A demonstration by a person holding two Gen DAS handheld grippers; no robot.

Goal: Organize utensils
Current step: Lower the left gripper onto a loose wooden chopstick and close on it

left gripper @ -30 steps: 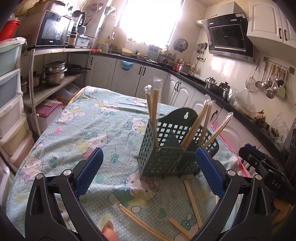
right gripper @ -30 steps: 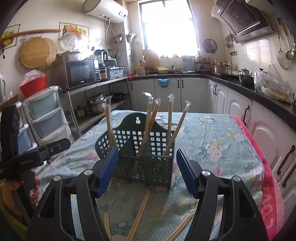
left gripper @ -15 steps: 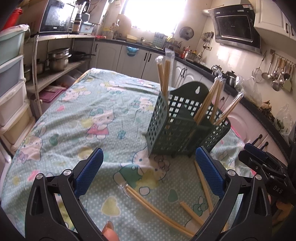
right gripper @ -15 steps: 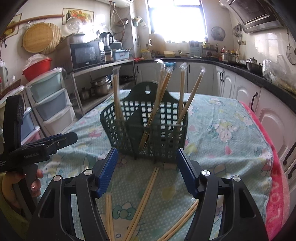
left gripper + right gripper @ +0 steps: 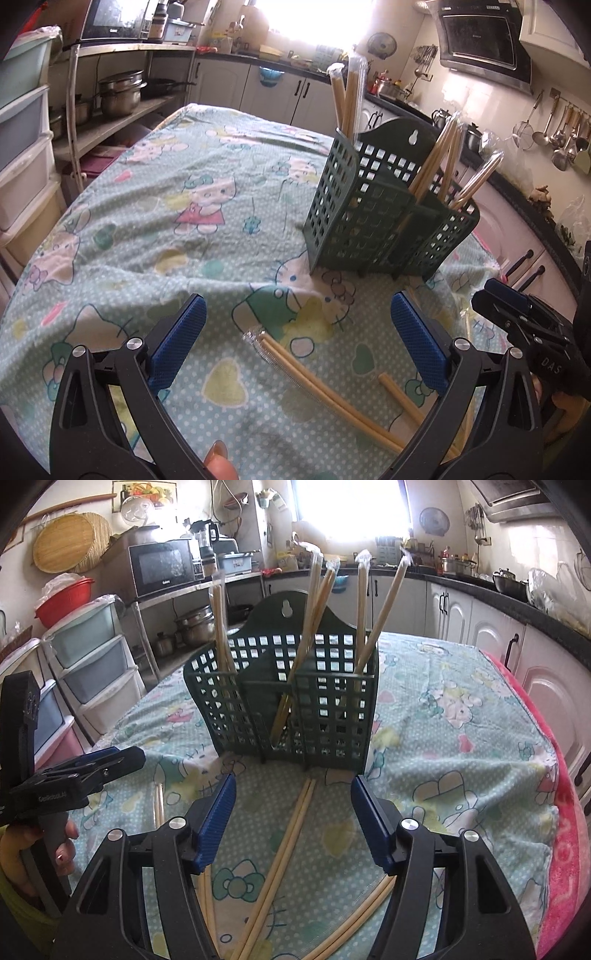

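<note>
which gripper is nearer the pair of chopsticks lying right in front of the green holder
Right. The right gripper sits directly over that chopstick pair, open jaws straddling it just short of the green holder. The left gripper is off to the side over another wrapped pair.

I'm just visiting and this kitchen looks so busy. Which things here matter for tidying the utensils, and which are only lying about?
Part of the job:
dark green plastic lattice utensil holder
pale wooden chopstick pairs in clear sleeves on the cloth
left gripper
right gripper

Just there:
black microwave
red plastic basin
steel pots

wrapped chopsticks [image 5: 325, 373] on the tablecloth [image 5: 147, 221] between the left gripper's [image 5: 297, 343] parted jaws
</note>
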